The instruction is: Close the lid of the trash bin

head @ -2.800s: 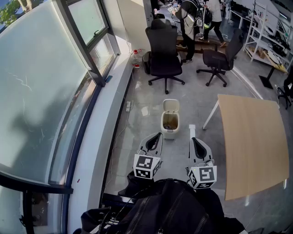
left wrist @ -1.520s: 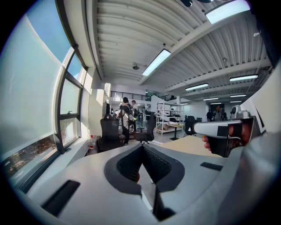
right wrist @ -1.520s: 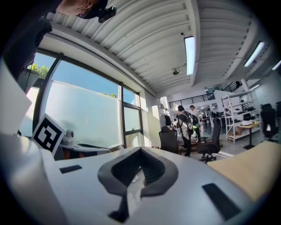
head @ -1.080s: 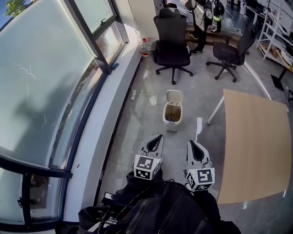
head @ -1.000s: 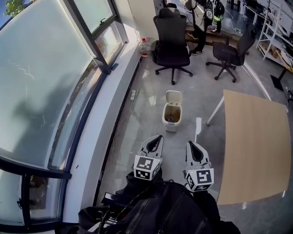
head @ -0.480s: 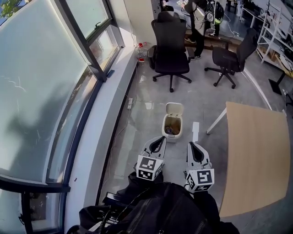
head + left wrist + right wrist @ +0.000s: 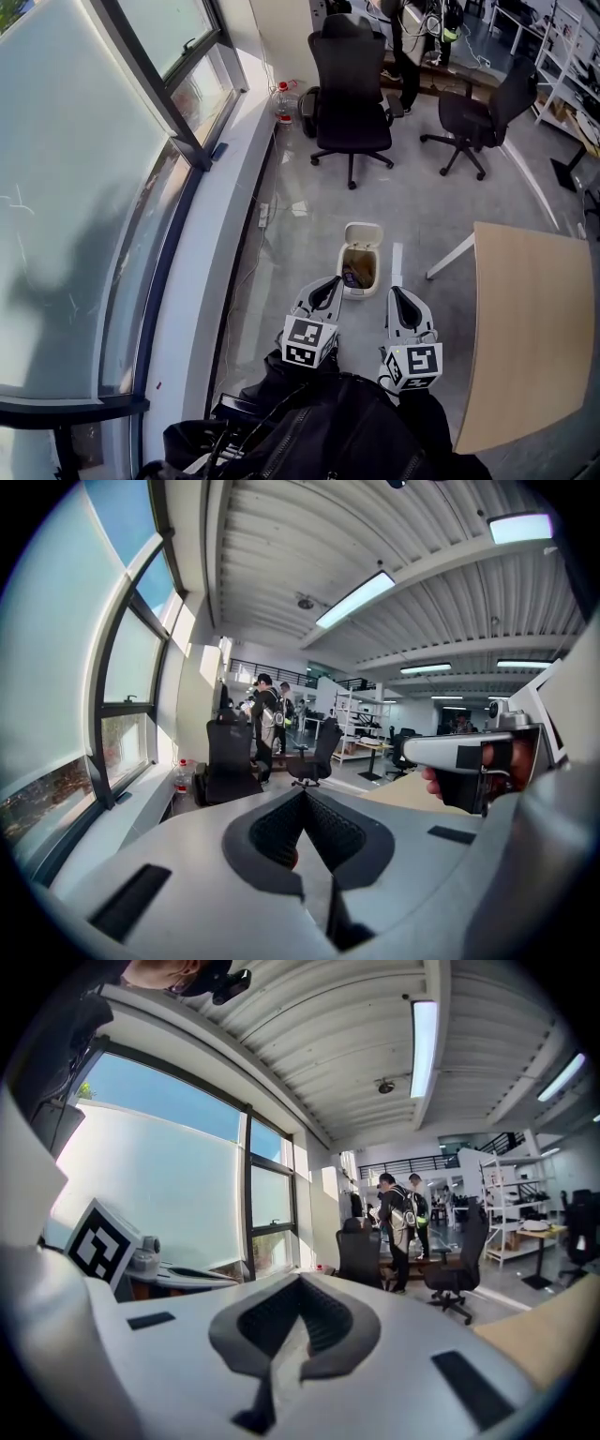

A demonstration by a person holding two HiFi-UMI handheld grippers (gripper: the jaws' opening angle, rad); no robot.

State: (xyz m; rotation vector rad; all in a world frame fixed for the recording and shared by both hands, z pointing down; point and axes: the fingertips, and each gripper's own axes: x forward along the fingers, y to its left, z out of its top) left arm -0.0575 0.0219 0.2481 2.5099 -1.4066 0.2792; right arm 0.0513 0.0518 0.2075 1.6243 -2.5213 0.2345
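A small white trash bin stands on the grey floor, seen only in the head view. Its lid is tipped up and back, and some rubbish shows inside. My left gripper is shut and empty, its tips just left of the bin's near rim. My right gripper is also shut and empty, a little to the right of the bin and nearer to me. Both gripper views look level across the room over shut jaws, the left gripper and the right gripper, and neither shows the bin.
A glass window wall with a white sill runs along the left. A wooden table stands at the right. Two black office chairs stand beyond the bin, with people behind them. A power strip lies by the sill.
The bin has come much closer in the head view and now sits right at the gripper tips. Both grippers stay shut and side by side.
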